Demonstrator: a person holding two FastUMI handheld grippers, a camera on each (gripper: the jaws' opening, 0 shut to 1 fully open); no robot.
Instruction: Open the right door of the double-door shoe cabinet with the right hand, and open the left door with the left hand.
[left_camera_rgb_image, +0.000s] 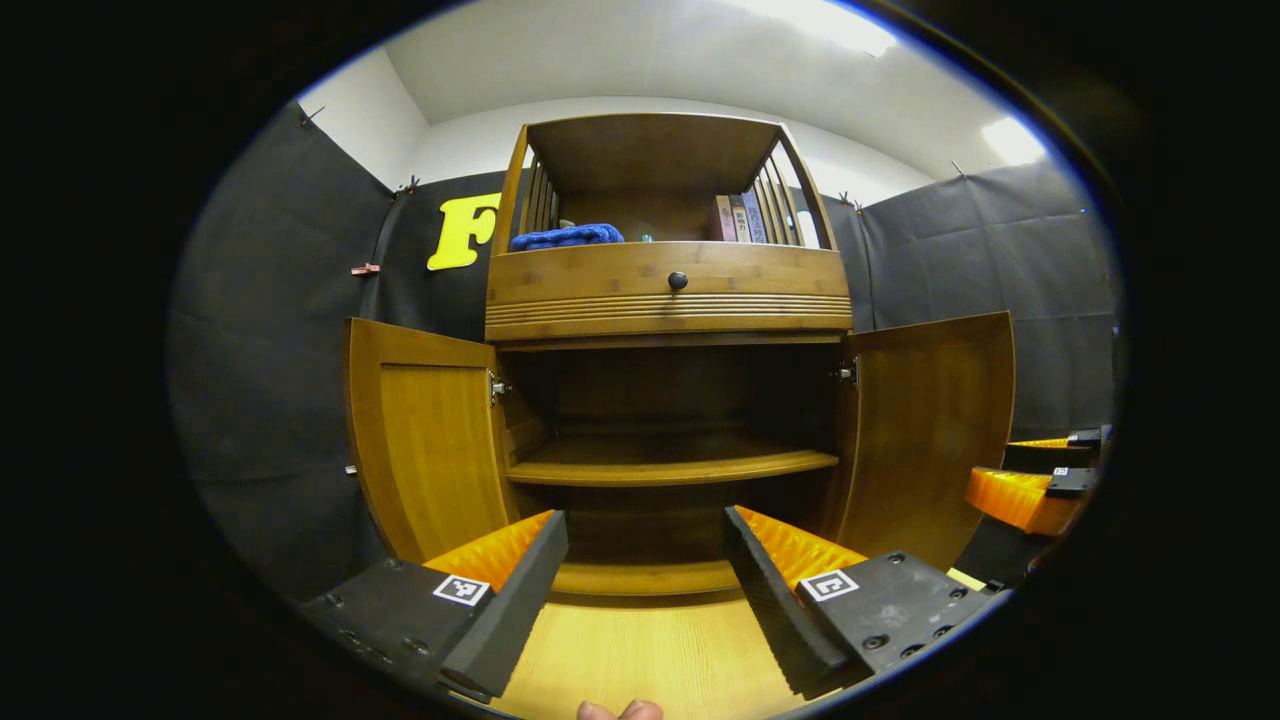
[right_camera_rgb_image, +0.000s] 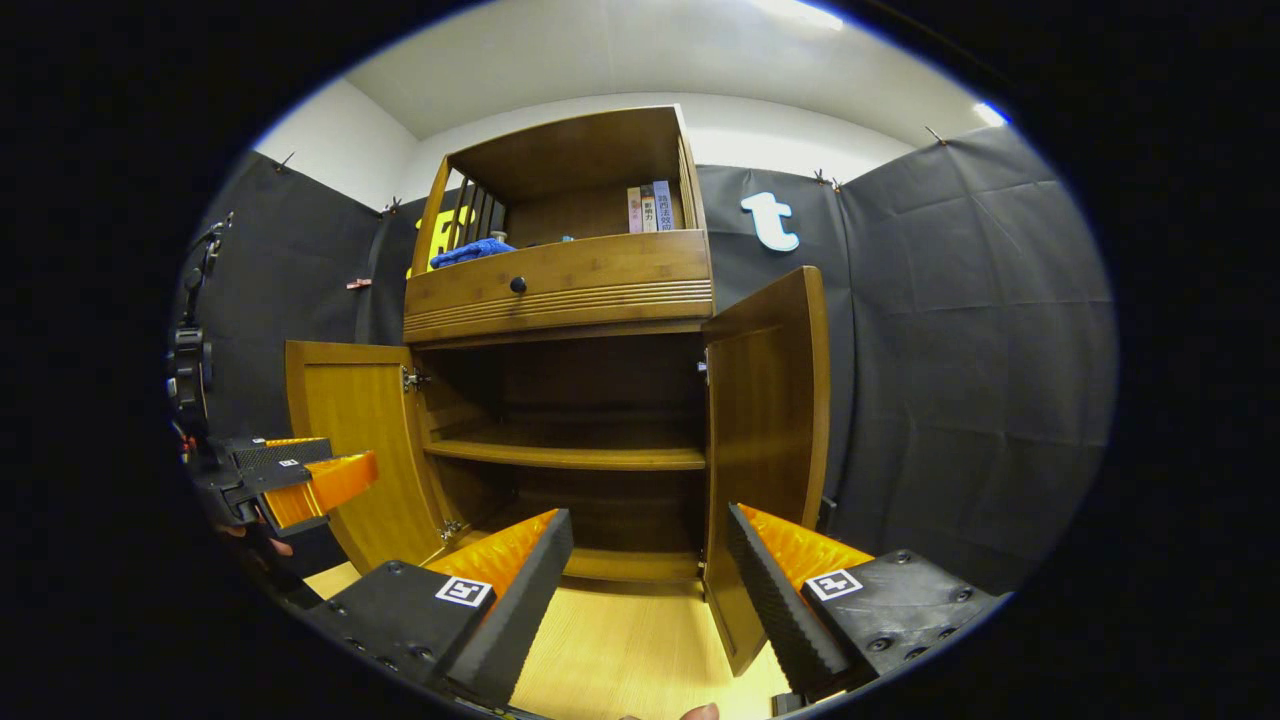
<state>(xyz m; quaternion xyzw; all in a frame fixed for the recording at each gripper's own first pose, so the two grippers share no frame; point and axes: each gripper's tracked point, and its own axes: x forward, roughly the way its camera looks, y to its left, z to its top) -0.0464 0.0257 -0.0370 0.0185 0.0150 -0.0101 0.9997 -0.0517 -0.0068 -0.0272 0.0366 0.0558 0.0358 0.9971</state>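
The wooden shoe cabinet (left_camera_rgb_image: 668, 300) stands ahead with both doors swung wide. Its left door (left_camera_rgb_image: 430, 450) and right door (left_camera_rgb_image: 930, 430) hang out to the sides, baring a dark inside with one shelf (left_camera_rgb_image: 670, 465). My left gripper (left_camera_rgb_image: 645, 580) is open, low in front of the cabinet, touching nothing. In the right gripper view the same cabinet (right_camera_rgb_image: 560, 290) shows its left door (right_camera_rgb_image: 360, 460) and right door (right_camera_rgb_image: 765, 430) open. My right gripper (right_camera_rgb_image: 650, 580) is open and holds nothing, close to the right door's lower edge. The left gripper (right_camera_rgb_image: 290, 480) shows at far left.
The drawer (left_camera_rgb_image: 668, 290) with a dark knob sits above the doors. The upper shelf holds a blue cloth (left_camera_rgb_image: 566, 237) and several books (left_camera_rgb_image: 738, 218). Light wooden floor (left_camera_rgb_image: 640, 650) lies below. Black cloth walls close in on both sides. The right gripper (left_camera_rgb_image: 1040, 480) shows at right.
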